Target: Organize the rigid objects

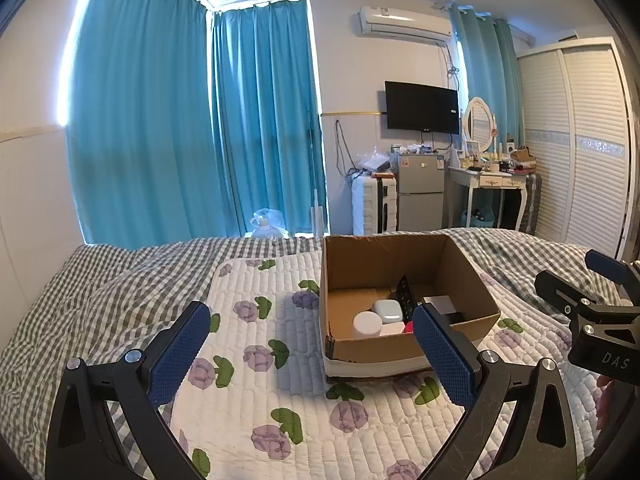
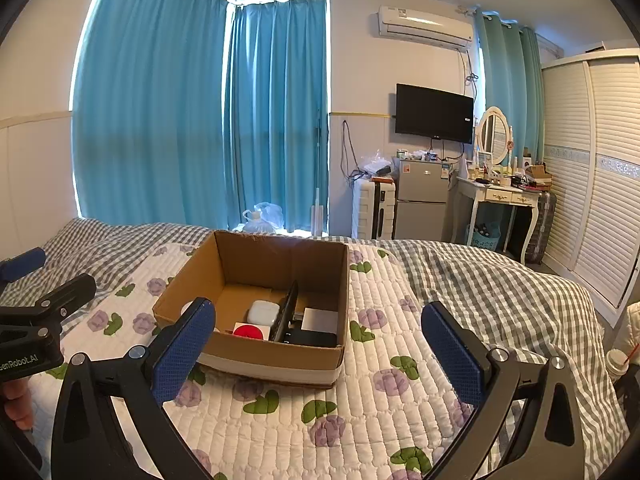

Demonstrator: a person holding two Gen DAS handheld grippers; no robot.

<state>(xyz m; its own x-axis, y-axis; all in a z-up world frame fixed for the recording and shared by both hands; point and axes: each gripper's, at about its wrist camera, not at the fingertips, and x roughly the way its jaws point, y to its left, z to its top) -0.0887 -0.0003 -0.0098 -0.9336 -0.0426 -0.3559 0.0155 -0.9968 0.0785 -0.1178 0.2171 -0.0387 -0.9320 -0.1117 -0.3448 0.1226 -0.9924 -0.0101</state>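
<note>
An open cardboard box sits on a white quilt with purple flowers; it also shows in the right wrist view. Inside lie a white round lid, a pale earbud case, a black remote leaning upright, a red item, a white card and a black block. My left gripper is open and empty, in front of the box. My right gripper is open and empty, also in front of the box.
The quilt lies on a grey checked bedspread. Beyond the bed stand teal curtains, a white suitcase, a small fridge, a dressing table and a wardrobe. A cup with a straw is at the right.
</note>
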